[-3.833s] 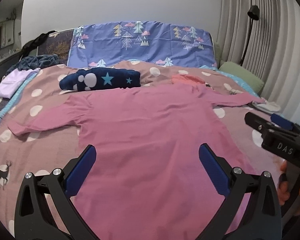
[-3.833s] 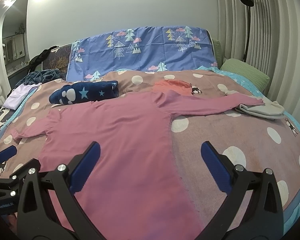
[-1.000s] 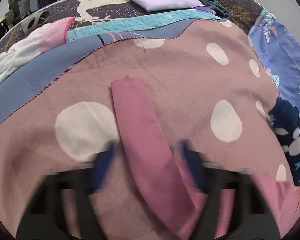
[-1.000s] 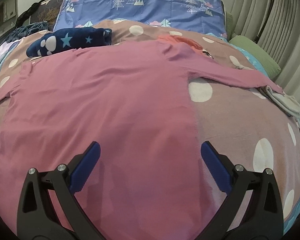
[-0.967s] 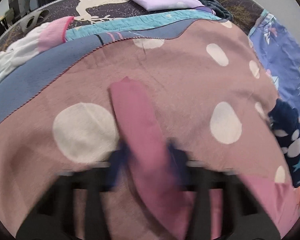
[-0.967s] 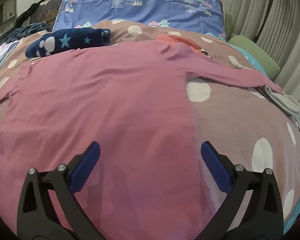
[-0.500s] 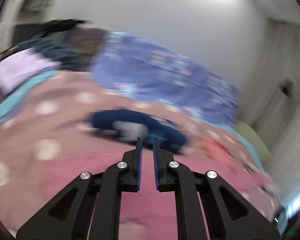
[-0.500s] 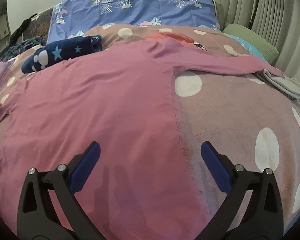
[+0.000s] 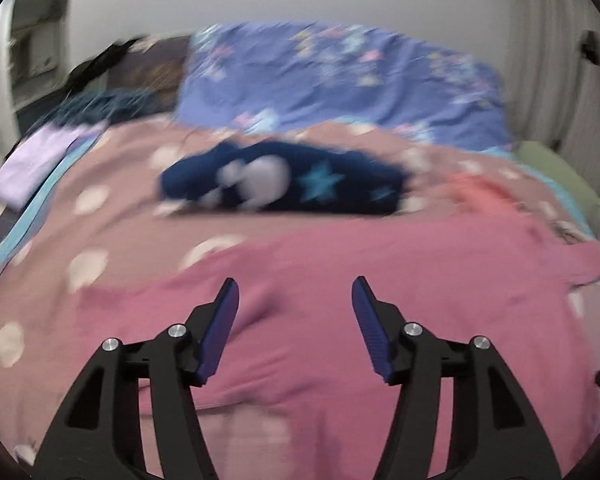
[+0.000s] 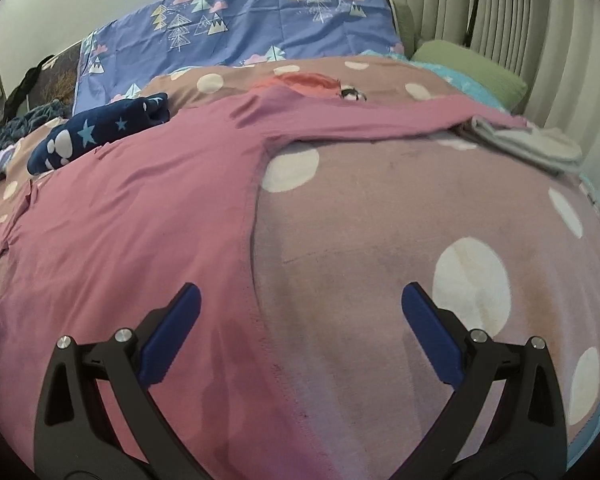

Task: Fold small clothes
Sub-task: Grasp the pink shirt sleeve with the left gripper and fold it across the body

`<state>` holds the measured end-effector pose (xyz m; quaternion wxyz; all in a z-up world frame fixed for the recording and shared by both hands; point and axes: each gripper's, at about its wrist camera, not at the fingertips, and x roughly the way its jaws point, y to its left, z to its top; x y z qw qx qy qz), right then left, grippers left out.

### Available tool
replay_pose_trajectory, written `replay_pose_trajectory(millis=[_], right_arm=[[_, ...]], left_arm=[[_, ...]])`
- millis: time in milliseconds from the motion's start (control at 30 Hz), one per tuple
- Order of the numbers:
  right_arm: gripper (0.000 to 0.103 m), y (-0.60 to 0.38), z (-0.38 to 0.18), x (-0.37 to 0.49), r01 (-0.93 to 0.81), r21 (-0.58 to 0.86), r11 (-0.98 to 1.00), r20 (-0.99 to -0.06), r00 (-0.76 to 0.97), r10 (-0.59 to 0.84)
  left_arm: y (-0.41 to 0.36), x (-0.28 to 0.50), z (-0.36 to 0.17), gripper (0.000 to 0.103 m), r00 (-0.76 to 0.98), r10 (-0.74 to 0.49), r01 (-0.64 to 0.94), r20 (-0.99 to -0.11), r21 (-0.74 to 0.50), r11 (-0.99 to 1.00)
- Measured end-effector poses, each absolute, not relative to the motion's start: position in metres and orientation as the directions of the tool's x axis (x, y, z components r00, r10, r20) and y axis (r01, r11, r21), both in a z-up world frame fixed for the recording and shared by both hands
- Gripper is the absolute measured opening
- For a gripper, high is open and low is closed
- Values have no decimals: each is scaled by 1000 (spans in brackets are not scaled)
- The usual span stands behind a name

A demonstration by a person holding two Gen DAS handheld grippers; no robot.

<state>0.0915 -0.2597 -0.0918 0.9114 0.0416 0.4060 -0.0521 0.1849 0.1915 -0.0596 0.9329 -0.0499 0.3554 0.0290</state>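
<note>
A pink long-sleeved shirt (image 10: 132,208) lies spread on the polka-dot bedspread (image 10: 380,232). Its right sleeve (image 10: 380,120) stretches toward the right edge of the bed. In the blurred left wrist view the shirt (image 9: 380,280) has its left sleeve lying folded in over the body. My left gripper (image 9: 294,292) is open and empty above the shirt's left part. My right gripper (image 10: 300,304) is wide open and empty, low over the shirt's right side seam near the hem.
A folded navy blanket with stars (image 10: 100,132) lies behind the shirt. An orange garment (image 10: 304,80) lies at the collar, and grey folded cloth (image 10: 524,144) by the right sleeve end. A blue pillow (image 10: 240,28) and a green cushion (image 10: 468,64) are at the head. Lilac cloth (image 9: 36,160) lies far left.
My left gripper shut on the left sleeve end, carried it in over the shirt body, and has now opened and let it go. My right gripper has moved right, toward the side seam.
</note>
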Motion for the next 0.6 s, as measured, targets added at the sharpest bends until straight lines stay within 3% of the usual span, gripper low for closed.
replay_pose_trajectory(millis=[67,133,200,267,400,433,500,600], right_arm=[[81,-257,-95,95,106,54,993,-753,658,-29],[59,-248,-96,99,80,62,995,-758,652,-5],[48,-238,-96,101,52,73,996,-761,648,22],[48,-228,-94,103,18,87,996,-759,649,55],[49,-218,-87,101,-11,63,998,-740,670,54],[49,-219,-86,100,-11,68,998,-738,672,58],[50,-223,-85,99,-4,72,997,-736,674,56],[51,-232,-86,98,10,77,997,-731,681,50]], left_arm=[[215,188,-68,60,717,-4,-113,-697,-122,986],[225,186,-75,60,702,-12,-118,-712,-134,984],[224,191,-84,66,683,-42,-84,-729,-136,987],[213,197,-96,69,656,-55,-42,-753,-109,993],[197,217,-111,67,648,108,-67,-754,85,994],[201,224,-112,60,645,117,-82,-755,83,993],[210,237,-113,1,626,97,-97,-774,46,994],[210,231,-86,1,654,65,-118,-753,-17,993]])
